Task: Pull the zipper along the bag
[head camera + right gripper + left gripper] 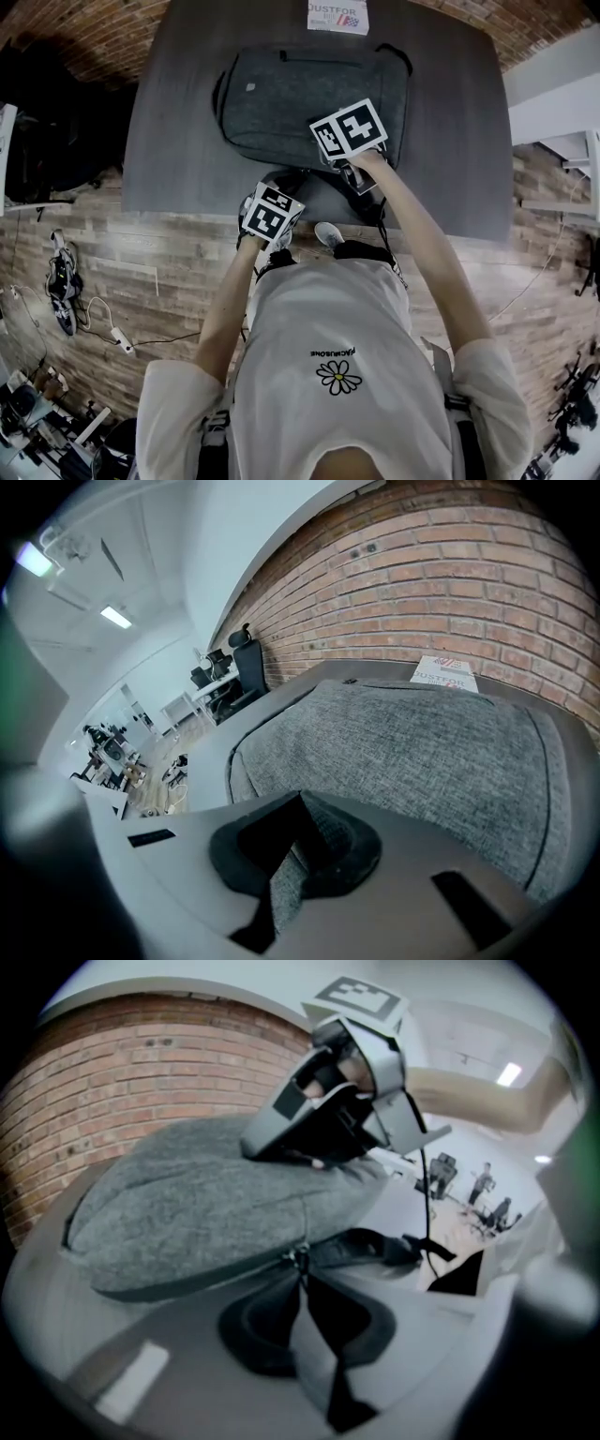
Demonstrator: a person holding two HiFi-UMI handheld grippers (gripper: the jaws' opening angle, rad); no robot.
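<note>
The bag, grey and soft, lies flat in the middle of the dark counter. Its zipper pull sits on the side seam facing the person. The left gripper has its jaws only a narrow gap apart, with the tips right at that pull. I can't tell whether the pads touch it. The right gripper is further along the same side, its jaws closed tight on a fold of the bag's grey cloth. A white printed card lies at the counter's far edge. A brick wall stands past the counter, and wooden floor shows below the person's arms.
</note>
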